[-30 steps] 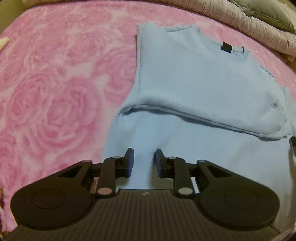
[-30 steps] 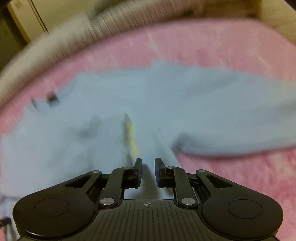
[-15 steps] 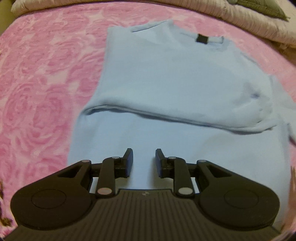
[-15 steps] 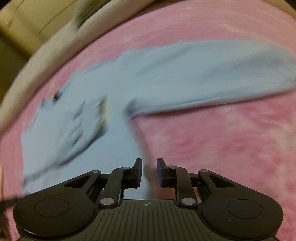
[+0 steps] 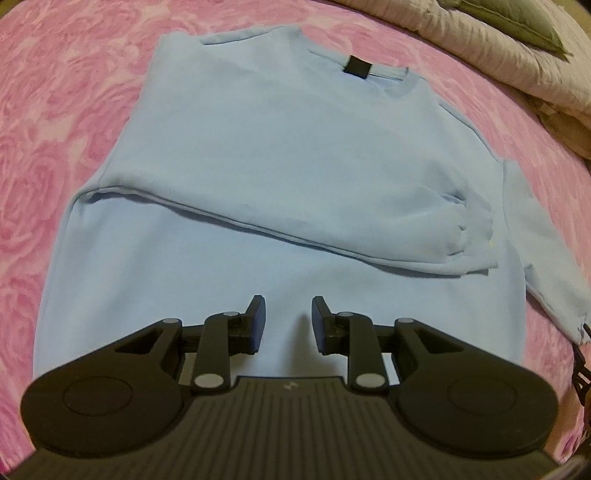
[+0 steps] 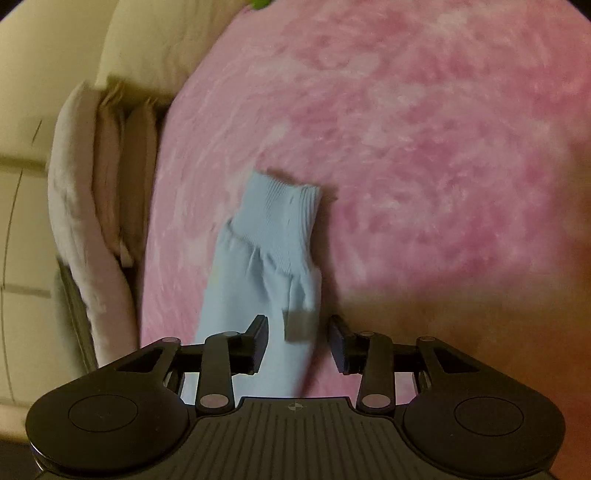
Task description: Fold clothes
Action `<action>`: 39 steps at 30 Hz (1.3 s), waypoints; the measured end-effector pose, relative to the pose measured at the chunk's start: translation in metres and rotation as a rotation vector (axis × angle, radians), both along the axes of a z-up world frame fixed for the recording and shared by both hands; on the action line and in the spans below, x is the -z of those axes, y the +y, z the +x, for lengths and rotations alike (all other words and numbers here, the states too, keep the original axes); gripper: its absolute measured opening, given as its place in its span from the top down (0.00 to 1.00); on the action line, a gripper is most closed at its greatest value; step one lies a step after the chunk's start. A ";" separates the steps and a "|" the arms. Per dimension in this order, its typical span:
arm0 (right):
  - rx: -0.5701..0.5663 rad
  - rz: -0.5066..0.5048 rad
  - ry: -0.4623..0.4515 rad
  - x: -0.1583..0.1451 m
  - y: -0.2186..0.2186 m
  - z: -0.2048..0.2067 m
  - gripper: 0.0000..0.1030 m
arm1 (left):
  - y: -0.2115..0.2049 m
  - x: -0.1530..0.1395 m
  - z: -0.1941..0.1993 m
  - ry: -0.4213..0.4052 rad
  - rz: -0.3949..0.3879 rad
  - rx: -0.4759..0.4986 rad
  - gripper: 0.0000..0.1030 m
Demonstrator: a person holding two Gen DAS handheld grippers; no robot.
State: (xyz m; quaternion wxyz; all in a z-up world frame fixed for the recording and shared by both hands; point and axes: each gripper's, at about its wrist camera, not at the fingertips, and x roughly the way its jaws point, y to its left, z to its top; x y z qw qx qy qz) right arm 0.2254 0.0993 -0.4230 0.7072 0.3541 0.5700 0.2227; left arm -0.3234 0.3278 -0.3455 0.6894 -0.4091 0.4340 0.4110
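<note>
A light blue sweatshirt (image 5: 288, 147) lies flat on the pink rose-patterned bedspread (image 5: 55, 110), its collar with a black tag (image 5: 357, 68) at the far side. One sleeve (image 5: 332, 218) is folded across the chest, cuff to the right. My left gripper (image 5: 289, 314) hovers open over the lower body of the shirt, holding nothing. In the right wrist view the other sleeve (image 6: 258, 280) stretches out over the bedspread, ribbed cuff (image 6: 284, 218) at its far end. My right gripper (image 6: 297, 334) is open, its fingers either side of that sleeve.
A beige quilt (image 5: 517, 48) with a green pillow (image 5: 509, 22) is bunched along the far right of the bed. In the right wrist view folded beige bedding (image 6: 99, 206) lies along the bed's left edge, beside a cream wall (image 6: 29, 110).
My left gripper has drifted left and back, bringing the whole shirt into view. My right gripper has swung right along the outstretched sleeve to its cuff and opened wider.
</note>
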 end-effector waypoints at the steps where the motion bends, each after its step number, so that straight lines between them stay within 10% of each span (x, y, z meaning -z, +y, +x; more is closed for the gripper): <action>1: -0.020 -0.053 -0.023 -0.003 0.007 0.002 0.75 | 0.001 0.000 -0.002 -0.002 -0.002 -0.010 0.79; 2: -0.050 -0.125 -0.055 -0.008 0.015 0.003 0.99 | 0.002 0.000 -0.004 -0.004 -0.005 -0.021 0.79; 4: -0.126 -0.293 -0.157 -0.024 0.038 0.001 0.99 | 0.004 0.000 -0.008 -0.009 -0.007 -0.041 0.79; 7: -0.395 -0.510 -0.597 -0.083 0.101 -0.046 0.99 | 0.004 -0.004 -0.019 -0.022 0.002 -0.064 0.79; 10: -0.712 -0.456 -1.014 -0.139 0.144 -0.143 0.99 | 0.005 -0.002 -0.031 -0.037 -0.010 -0.093 0.79; 13: -0.949 -0.307 -1.158 -0.158 0.153 -0.239 0.99 | 0.004 0.001 -0.044 -0.063 -0.046 -0.147 0.79; 15: -1.130 -0.239 -1.146 -0.151 0.157 -0.299 0.97 | 0.003 0.002 -0.052 -0.097 -0.071 -0.185 0.79; 18: -1.497 -0.308 -1.074 -0.114 0.158 -0.375 0.55 | 0.000 0.005 -0.059 -0.141 -0.106 -0.218 0.78; 22: -1.705 -0.375 -1.047 -0.087 0.130 -0.403 0.52 | -0.006 0.010 -0.057 -0.229 -0.141 -0.225 0.75; 29: -1.335 -0.517 -0.766 -0.096 0.092 -0.311 0.52 | -0.005 0.033 -0.021 -0.439 -0.228 -0.246 0.70; 35: -1.088 -0.546 -0.566 -0.090 0.083 -0.259 0.52 | 0.011 0.051 0.018 -0.437 -0.230 -0.211 0.70; 39: -0.979 -0.546 -0.473 -0.085 0.078 -0.238 0.52 | 0.012 0.040 0.046 -0.401 -0.166 -0.071 0.88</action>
